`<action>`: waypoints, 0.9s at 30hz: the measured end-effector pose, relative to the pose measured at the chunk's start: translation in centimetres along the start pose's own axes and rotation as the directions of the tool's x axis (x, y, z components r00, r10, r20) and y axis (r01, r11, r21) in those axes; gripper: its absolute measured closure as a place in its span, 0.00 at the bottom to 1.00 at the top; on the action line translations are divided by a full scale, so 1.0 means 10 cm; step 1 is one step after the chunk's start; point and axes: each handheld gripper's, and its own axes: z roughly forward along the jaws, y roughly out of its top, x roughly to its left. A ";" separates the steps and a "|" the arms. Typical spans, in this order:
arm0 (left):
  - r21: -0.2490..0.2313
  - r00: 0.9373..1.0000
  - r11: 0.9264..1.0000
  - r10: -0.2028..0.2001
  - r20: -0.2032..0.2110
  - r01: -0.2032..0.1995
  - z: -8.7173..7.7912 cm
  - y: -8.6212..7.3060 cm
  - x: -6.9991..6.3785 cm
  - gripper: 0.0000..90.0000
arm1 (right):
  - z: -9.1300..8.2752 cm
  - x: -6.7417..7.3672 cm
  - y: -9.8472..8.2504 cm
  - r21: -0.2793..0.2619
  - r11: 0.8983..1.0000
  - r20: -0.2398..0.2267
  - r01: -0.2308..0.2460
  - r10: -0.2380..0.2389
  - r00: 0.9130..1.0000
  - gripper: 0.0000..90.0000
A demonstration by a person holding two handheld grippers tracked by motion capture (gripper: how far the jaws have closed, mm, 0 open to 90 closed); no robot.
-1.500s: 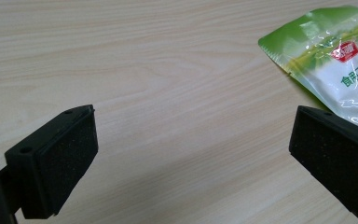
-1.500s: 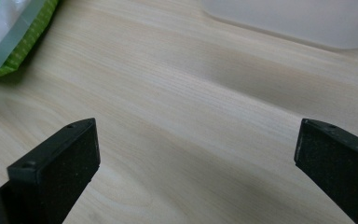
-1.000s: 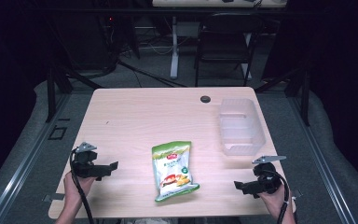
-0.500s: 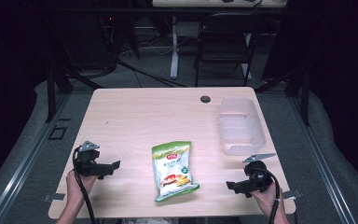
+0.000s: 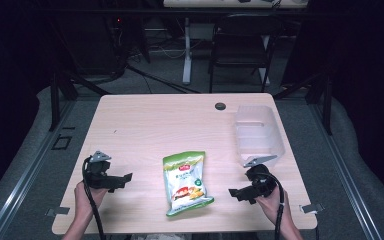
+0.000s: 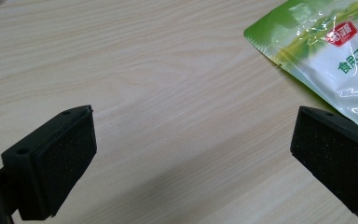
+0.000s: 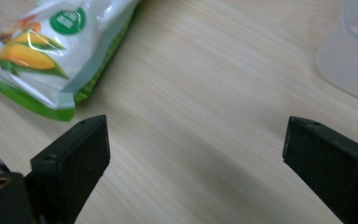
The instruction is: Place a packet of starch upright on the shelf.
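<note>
A green and white corn snack bag lies flat near the table's front edge, between my two grippers. Left of the bag, my left gripper points toward it with its jaws wide open. In the left gripper view bare wood lies between the jaws, and the bag's corner is at the upper right. My right gripper sits right of the bag and is open. Its jaws have just been closing a little, with nothing between them. The bag's bottom end lies to the upper left there.
A clear plastic bin stands at the table's right side, just behind my right gripper, and its corner appears in the right gripper view. A black grommet sits near the far edge. A chair stands beyond the table.
My right gripper has moved left along the table toward the bag. The left gripper has hardly moved, and the bag lies where it was.
</note>
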 end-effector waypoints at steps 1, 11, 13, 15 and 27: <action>0.002 1.000 1.000 -0.004 0.006 0.004 0.00 -0.01 0.00 0.00 | 0.00 0.01 0.03 -0.007 1.000 -0.004 0.006 -0.006 1.000 0.08; 0.002 1.000 1.000 -0.013 0.027 0.013 0.02 0.00 0.00 0.00 | 0.07 0.13 0.32 -0.053 0.999 -0.048 0.012 -0.015 0.999 0.07; 0.005 0.999 1.000 -0.013 0.038 0.013 0.02 -0.01 0.00 0.00 | 0.08 0.14 0.38 -0.065 0.998 -0.074 0.003 -0.008 0.997 0.07; 0.010 0.999 1.000 -0.018 0.044 0.018 0.04 -0.02 0.01 0.00 | 0.13 0.14 0.45 -0.065 0.998 -0.086 -0.003 -0.003 0.996 0.06; 0.028 0.997 0.999 -0.022 0.078 0.020 0.09 -0.04 0.04 0.00 | 0.44 0.23 0.73 -0.023 1.000 -0.151 0.002 -0.005 0.988 0.01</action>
